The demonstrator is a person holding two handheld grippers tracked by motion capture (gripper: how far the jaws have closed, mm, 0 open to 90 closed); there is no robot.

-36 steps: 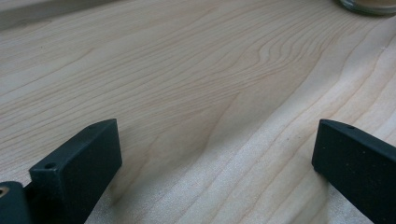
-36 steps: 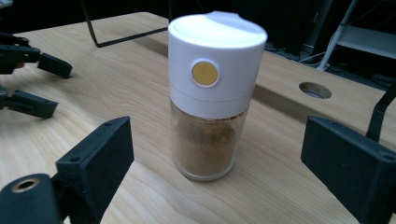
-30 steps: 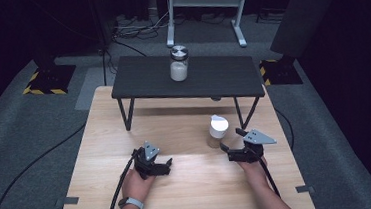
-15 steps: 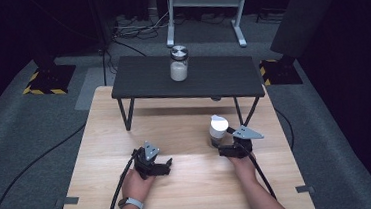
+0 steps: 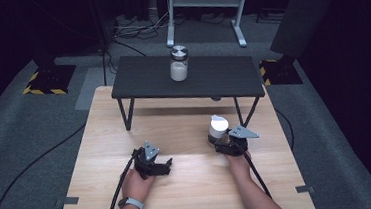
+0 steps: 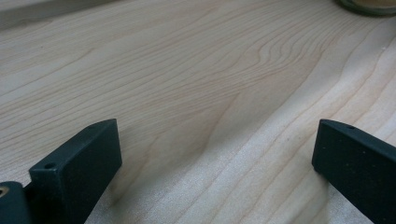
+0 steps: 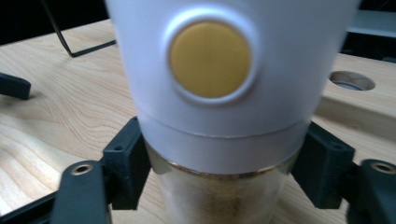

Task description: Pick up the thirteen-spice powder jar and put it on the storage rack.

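Note:
A small glass jar with a tall white cap (image 5: 218,127) stands on the wooden table (image 5: 190,194), right of centre. In the right gripper view, the cap (image 7: 219,93) bears a round yellow button, and the glass below holds pale powder. My right gripper (image 5: 222,141) (image 7: 219,172) is shut on this jar, one jaw pressed against each side where cap meets glass. My left gripper (image 5: 165,165) (image 6: 217,163) rests low on the wood at the left, open, with bare wood between its jaws.
A low black metal table (image 5: 136,83) stands across the far half of the wooden top, with a silver-lidded jar (image 5: 179,64) of white contents on it. Its thin legs (image 5: 125,114) come down behind the grippers. Cables trail off the near edge.
My right gripper has slid left and forward to the white-capped jar and now has its jaws around it. The left gripper has stayed still.

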